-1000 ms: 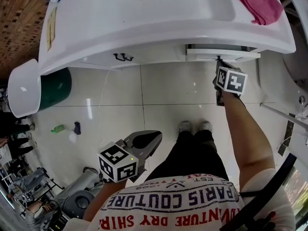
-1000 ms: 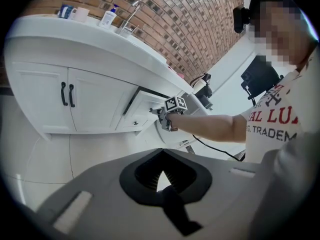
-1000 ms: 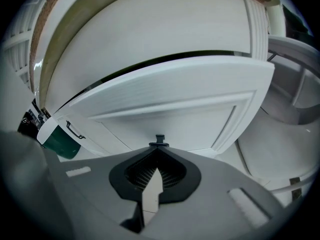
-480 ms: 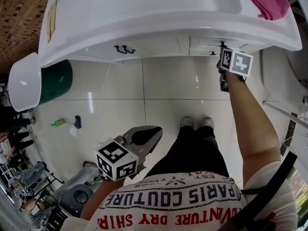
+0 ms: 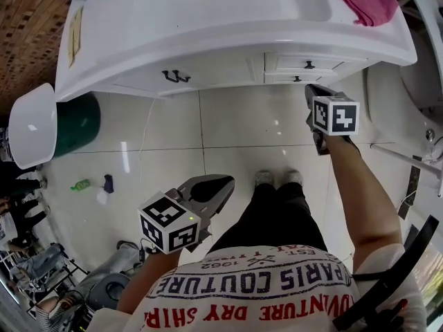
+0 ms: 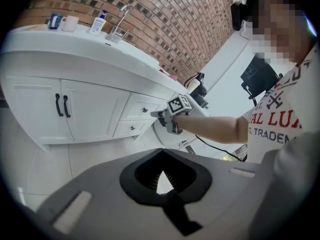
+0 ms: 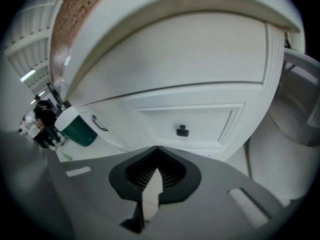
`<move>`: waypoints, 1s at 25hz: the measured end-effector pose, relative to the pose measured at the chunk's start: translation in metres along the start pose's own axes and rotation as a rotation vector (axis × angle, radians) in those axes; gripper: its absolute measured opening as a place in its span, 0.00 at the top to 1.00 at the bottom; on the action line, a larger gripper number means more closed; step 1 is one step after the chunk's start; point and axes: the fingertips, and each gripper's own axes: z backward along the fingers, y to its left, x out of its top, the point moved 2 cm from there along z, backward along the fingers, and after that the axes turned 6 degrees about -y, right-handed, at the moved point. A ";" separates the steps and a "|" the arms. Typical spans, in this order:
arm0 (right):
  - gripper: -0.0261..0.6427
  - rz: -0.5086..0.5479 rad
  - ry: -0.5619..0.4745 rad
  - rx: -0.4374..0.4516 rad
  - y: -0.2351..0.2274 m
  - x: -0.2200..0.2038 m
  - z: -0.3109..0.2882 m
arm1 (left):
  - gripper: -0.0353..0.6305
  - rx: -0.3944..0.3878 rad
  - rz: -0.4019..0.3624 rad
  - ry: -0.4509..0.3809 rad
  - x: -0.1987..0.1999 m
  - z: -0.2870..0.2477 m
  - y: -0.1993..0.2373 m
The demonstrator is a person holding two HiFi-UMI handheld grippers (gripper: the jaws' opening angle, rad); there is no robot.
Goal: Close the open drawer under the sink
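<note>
White drawer (image 5: 291,63) under the sink (image 5: 242,9) sits flush in the cabinet front, so the job looks done, right gripper (image 5: 310,88) just clear of it, jaws pinched together on nothing, left gripper (image 5: 224,184) well back, equally closed and empty.

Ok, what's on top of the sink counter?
A pink cloth at the right end, cups at the left, a pump bottle and the tap. Anything under the cloth is hidden.

Bright even light, floor glare, fisheye-warped dark-vignetted edges.
</note>
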 end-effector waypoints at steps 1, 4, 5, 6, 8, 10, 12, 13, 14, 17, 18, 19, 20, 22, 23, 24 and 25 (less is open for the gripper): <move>0.95 0.020 -0.013 0.069 0.019 0.000 0.015 | 0.96 -0.009 -0.007 -0.012 0.005 -0.001 0.000; 0.95 0.031 -0.039 0.268 0.079 -0.006 0.082 | 0.96 -0.040 -0.024 -0.041 0.017 0.002 -0.007; 0.95 0.025 -0.046 0.315 0.096 -0.007 0.109 | 0.96 -0.054 -0.030 -0.049 0.020 0.005 -0.013; 0.95 0.024 -0.051 0.350 0.109 -0.008 0.137 | 0.96 -0.069 -0.038 -0.058 0.024 0.007 -0.021; 0.95 0.027 -0.058 0.388 0.129 -0.010 0.188 | 0.96 -0.098 -0.058 -0.079 0.030 0.010 -0.036; 0.95 0.031 -0.060 0.397 0.143 -0.015 0.226 | 0.96 -0.119 -0.072 -0.096 0.032 0.014 -0.050; 0.95 0.043 -0.058 0.390 0.152 -0.025 0.253 | 0.96 -0.130 -0.076 -0.108 0.028 0.020 -0.063; 0.95 0.046 -0.059 0.385 0.155 -0.029 0.264 | 0.96 -0.132 -0.077 -0.113 0.026 0.023 -0.070; 0.95 0.048 -0.061 0.381 0.157 -0.034 0.274 | 0.96 -0.132 -0.079 -0.117 0.023 0.026 -0.077; 0.95 0.057 -0.072 0.375 0.159 -0.049 0.300 | 0.96 -0.132 -0.101 -0.135 0.011 0.033 -0.104; 0.95 0.070 -0.078 0.373 0.159 -0.055 0.309 | 0.96 -0.132 -0.115 -0.142 0.005 0.035 -0.114; 0.95 0.087 -0.084 0.373 0.159 -0.064 0.319 | 0.96 -0.131 -0.129 -0.150 -0.003 0.037 -0.125; 0.95 0.104 -0.088 0.374 0.158 -0.074 0.331 | 0.96 -0.128 -0.142 -0.157 -0.013 0.039 -0.138; 0.95 0.126 -0.099 0.379 0.157 -0.097 0.359 | 0.96 -0.116 -0.169 -0.172 -0.036 0.045 -0.169; 0.95 0.129 -0.108 0.383 0.156 -0.108 0.375 | 0.96 -0.109 -0.183 -0.180 -0.049 0.049 -0.186; 0.95 0.131 -0.118 0.389 0.155 -0.120 0.393 | 0.96 -0.103 -0.198 -0.188 -0.062 0.053 -0.204; 0.95 0.132 -0.129 0.395 0.156 -0.132 0.411 | 0.96 -0.097 -0.212 -0.193 -0.076 0.058 -0.223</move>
